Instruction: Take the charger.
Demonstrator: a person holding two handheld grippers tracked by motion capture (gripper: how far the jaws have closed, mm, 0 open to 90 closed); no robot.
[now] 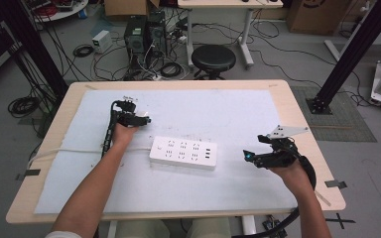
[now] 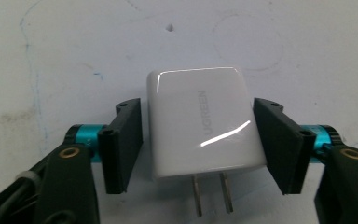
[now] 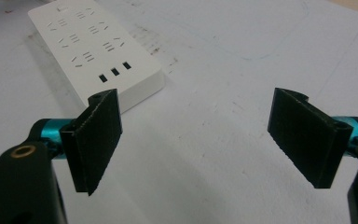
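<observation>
Charger (image 2: 200,126) is the thing you work on: a white glossy wall charger with grey lettering on its face and two metal prongs that point toward the camera in the left gripper view. It lies flat on the white mat (image 1: 238,114), to the left of the white power strip (image 1: 183,152) and a little farther from you than it.

Your left forearm reaches forward from the bottom of the high view, the hand just beside the left end of the power strip, and your left gripper (image 2: 198,140) points toward the right, over the charger. The charger sits between its two black jaws; the right pad seems to touch its side, the left pad is very close, with a thin gap. I cannot tell if you already hold it firmly.

Your right hand rests to the right of the power strip, well apart from it. Your right gripper (image 3: 196,140) faces the strip with the jaws wide apart and nothing between them.
</observation>
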